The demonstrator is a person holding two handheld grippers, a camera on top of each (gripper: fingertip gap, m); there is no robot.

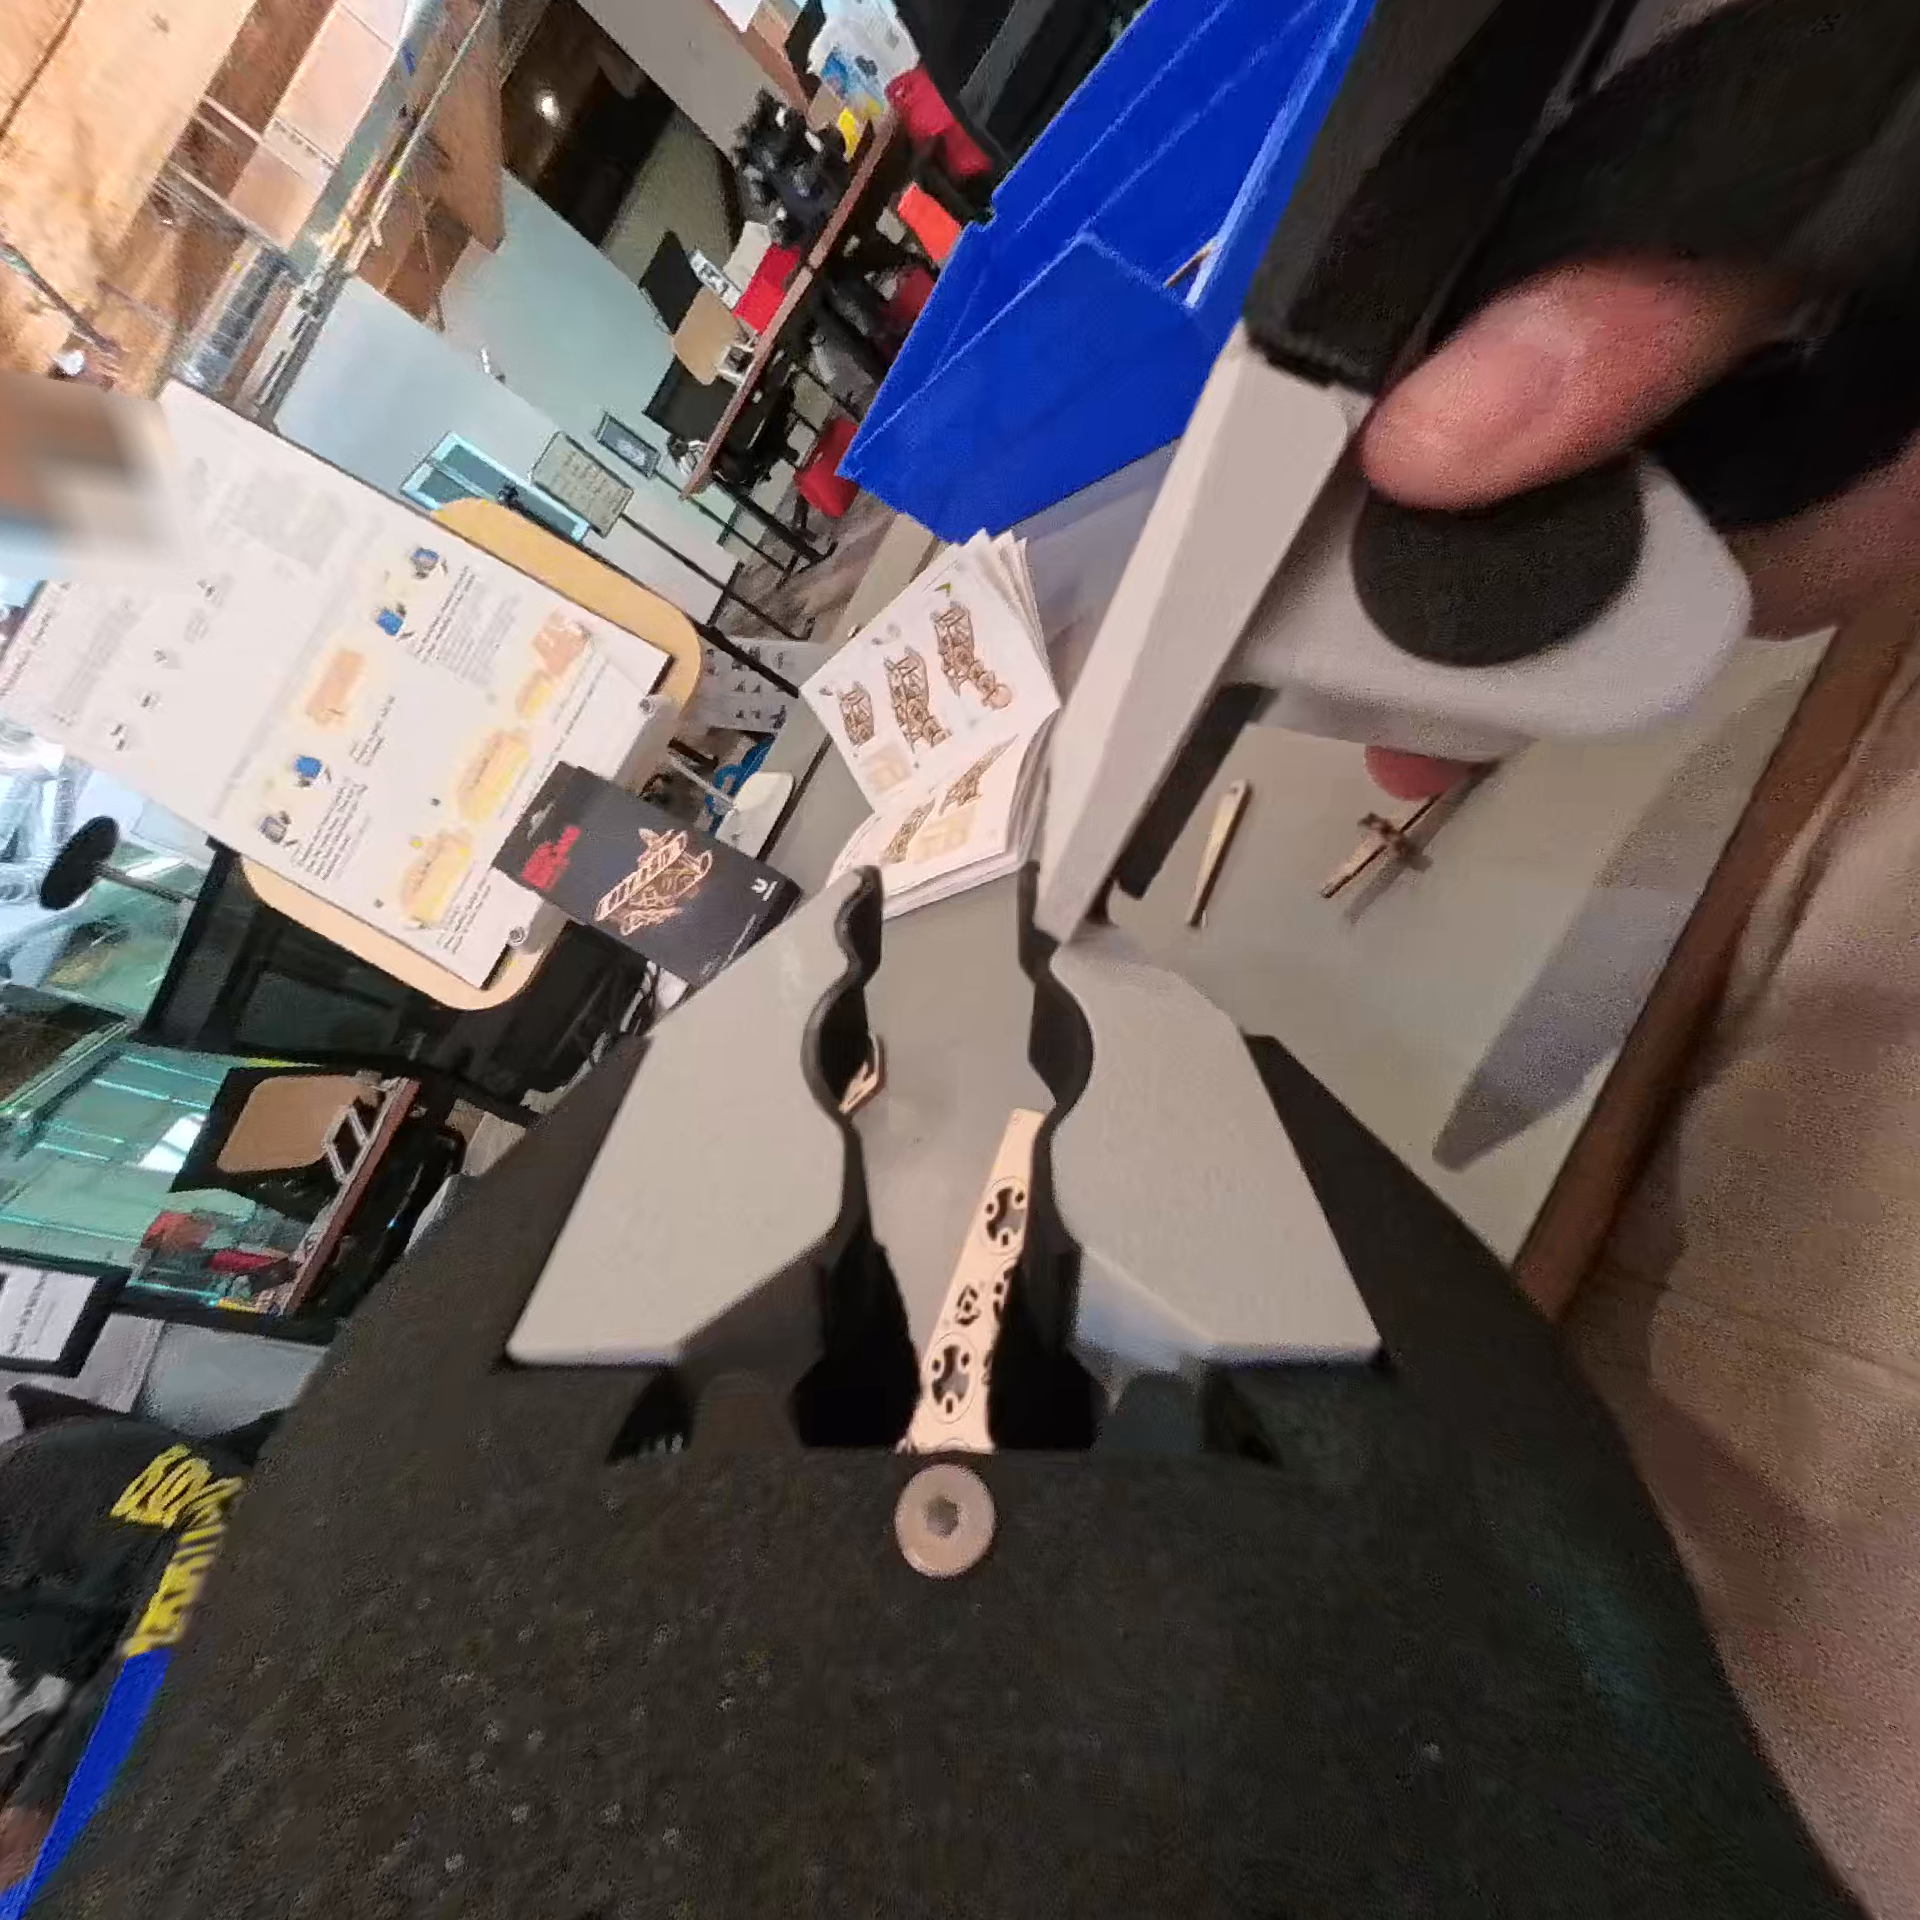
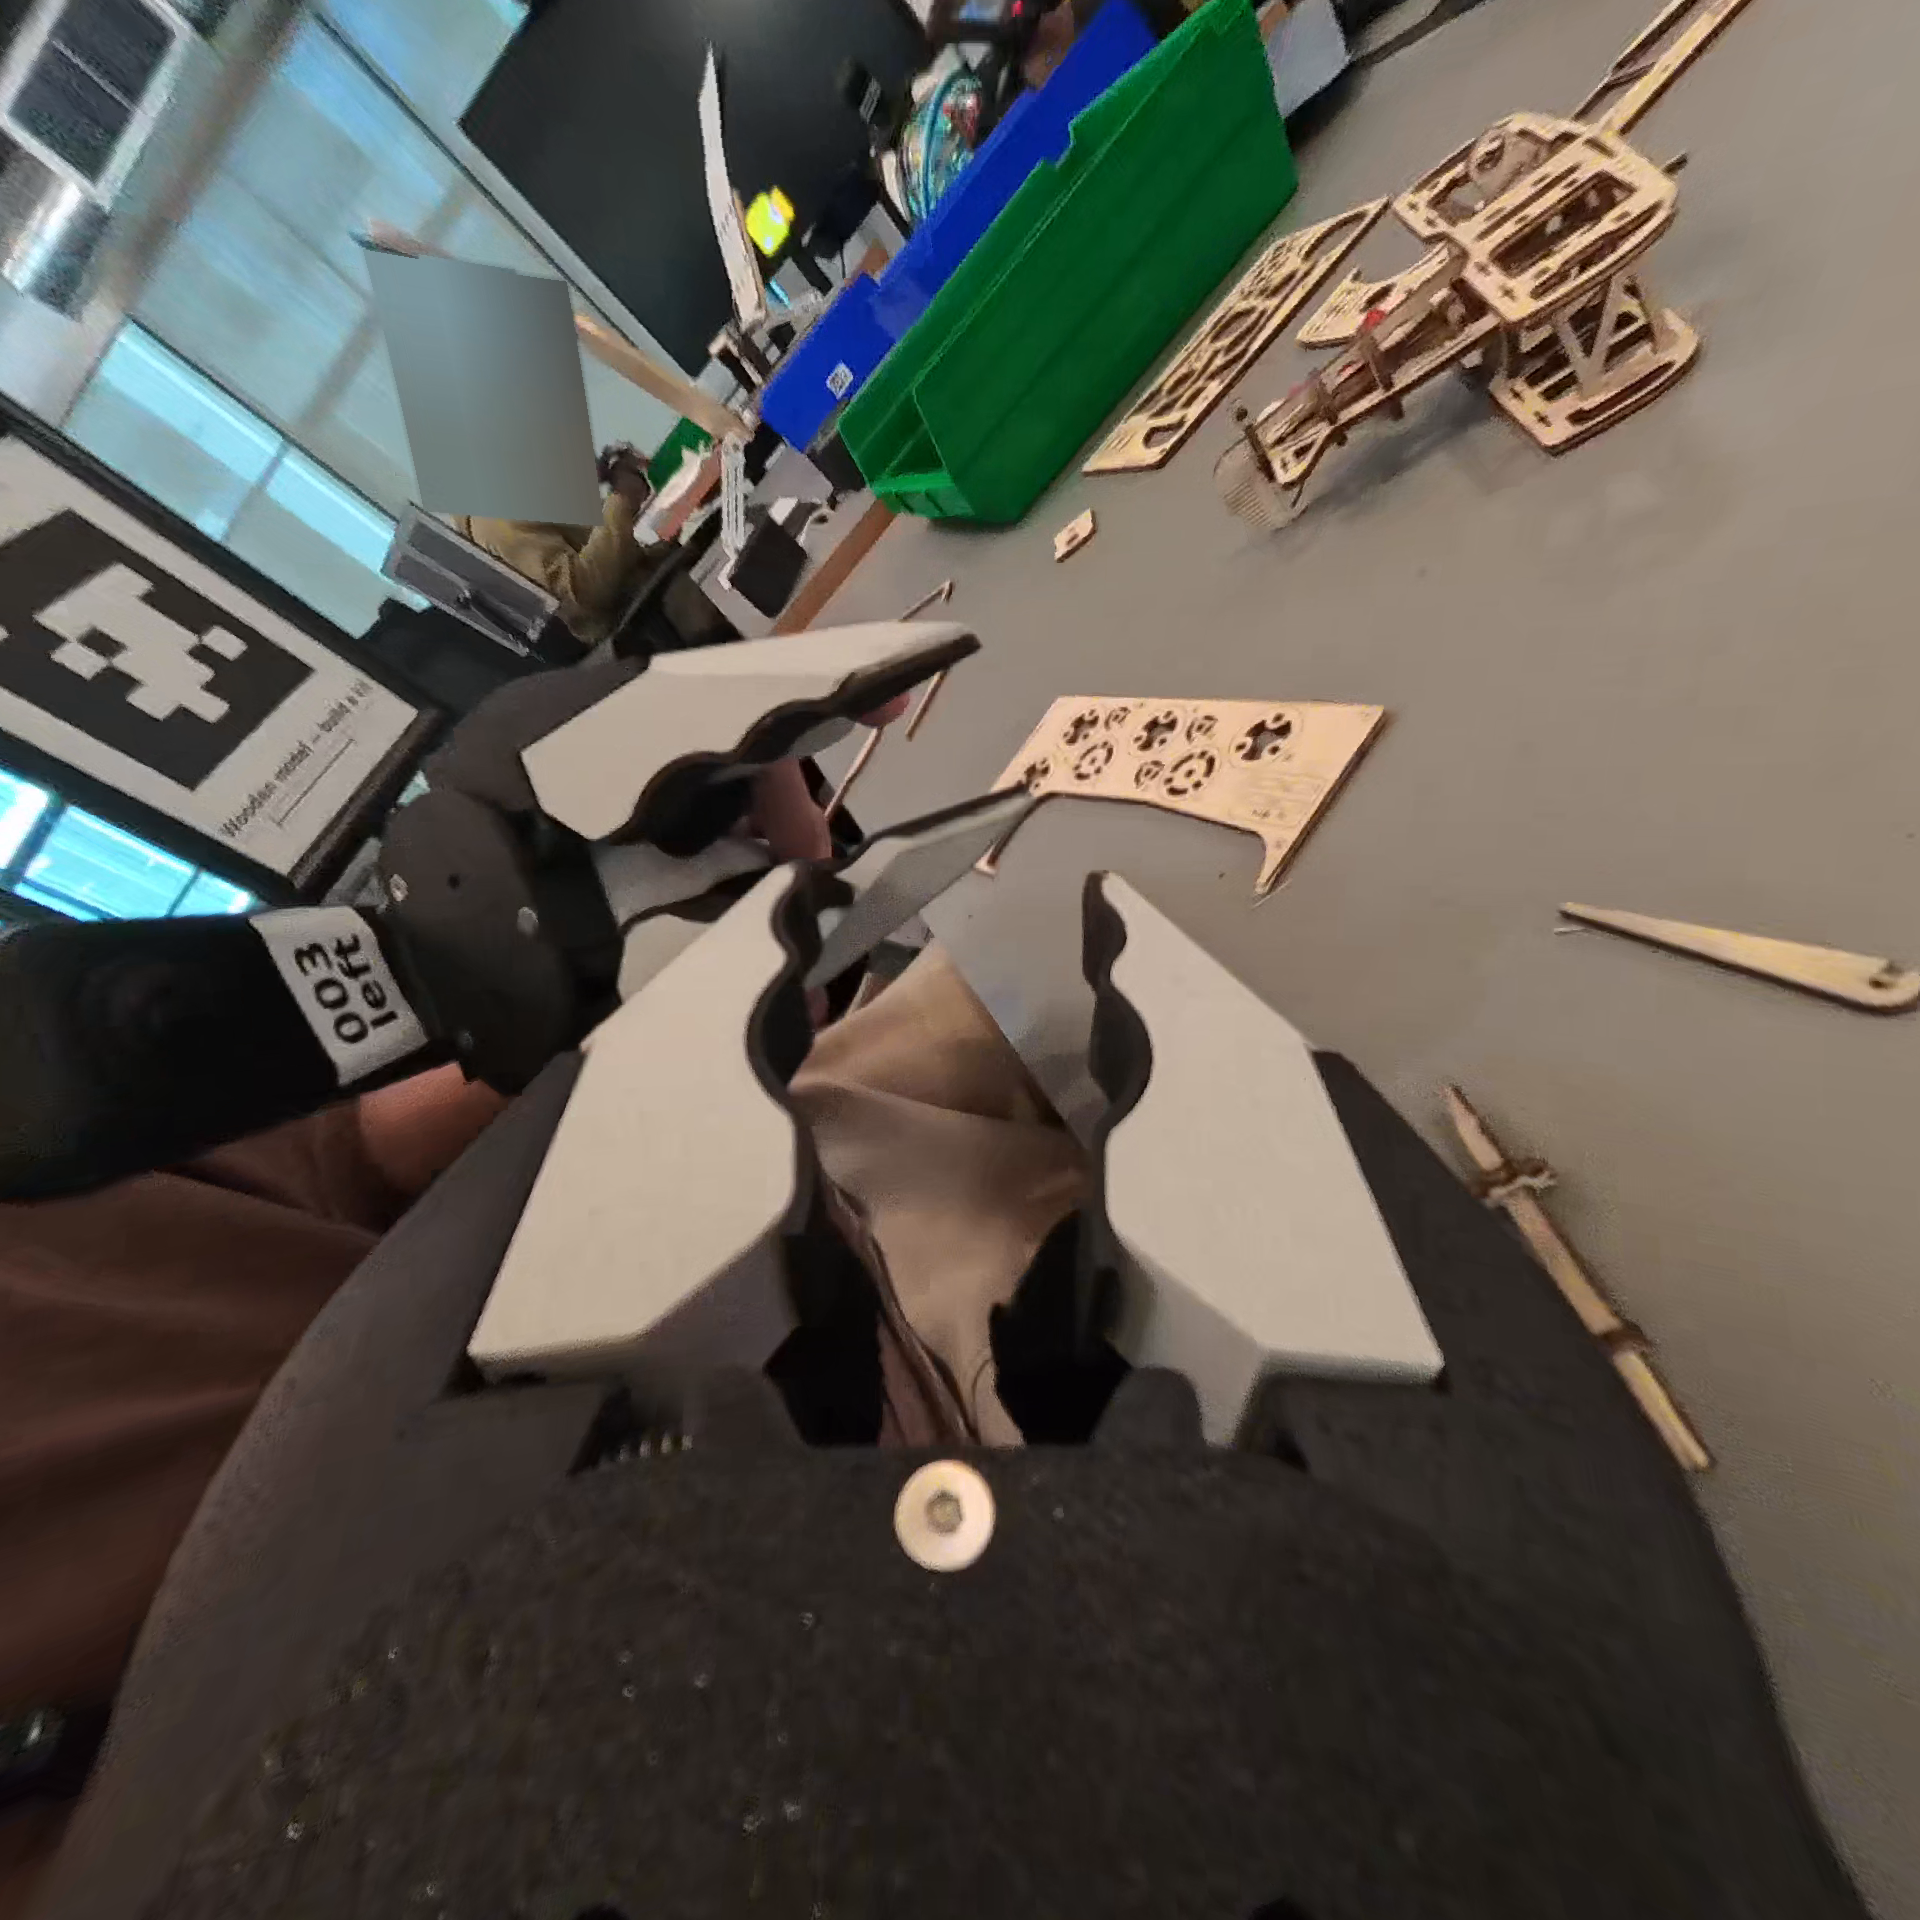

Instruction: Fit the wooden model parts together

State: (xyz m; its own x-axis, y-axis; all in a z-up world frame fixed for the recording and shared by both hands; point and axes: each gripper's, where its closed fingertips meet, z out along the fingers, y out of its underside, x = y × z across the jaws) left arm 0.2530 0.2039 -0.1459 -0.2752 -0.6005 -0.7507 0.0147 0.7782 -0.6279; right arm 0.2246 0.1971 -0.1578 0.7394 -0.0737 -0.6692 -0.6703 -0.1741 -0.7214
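Close in, left gripper (image 1: 951, 914) spread, pads well apart, pinching nothing. Standing edge-on in that gap and reaching back toward the gripper's body: punched wooden sheet (image 1: 982, 1278), thin and pale, pierced with round cut-outs, nearer the right-hand pad than the other. Touching that pad or not, cannot tell. Just beside the opposite pad, small wooden scrap (image 1: 864, 1081), contact likewise unclear.

Right gripper (image 2: 945, 925) spread too, holding nothing. Past its gap, only beige cloth (image 2: 935, 1122) and the near edge of the grey table (image 2: 1455, 644). From this camera, left gripper off to the left, lower fingertip at the near corner of the same sheet. From the left wrist camera, right gripper up at the right, right hand (image 1: 1610, 364) wrapped round it, bare thumb pressed by a black round pad.

Farther out on the table, to the right of the sheet:
- 1 tapered wooden sliver (image 2: 1745, 971), lying flat.
- 1 thin stick (image 2: 1558, 1268) with thread tied round it, nearest the right gripper.
- 1 small wooden tab (image 2: 1075, 535), alone, short of the bins.

Beyond those, partly built wooden model (image 2: 1507, 281), upright on its curved base, with 1 flat fretwork panel (image 2: 1236, 343) just beside it. Along the far edge, green bin (image 2: 1070, 291), then blue bin (image 2: 935, 260) behind it. Seen from the left wrist camera, open instruction booklet (image 1: 935, 707) near the blue bin, and black leaflet (image 1: 644, 873) past the fingertip.
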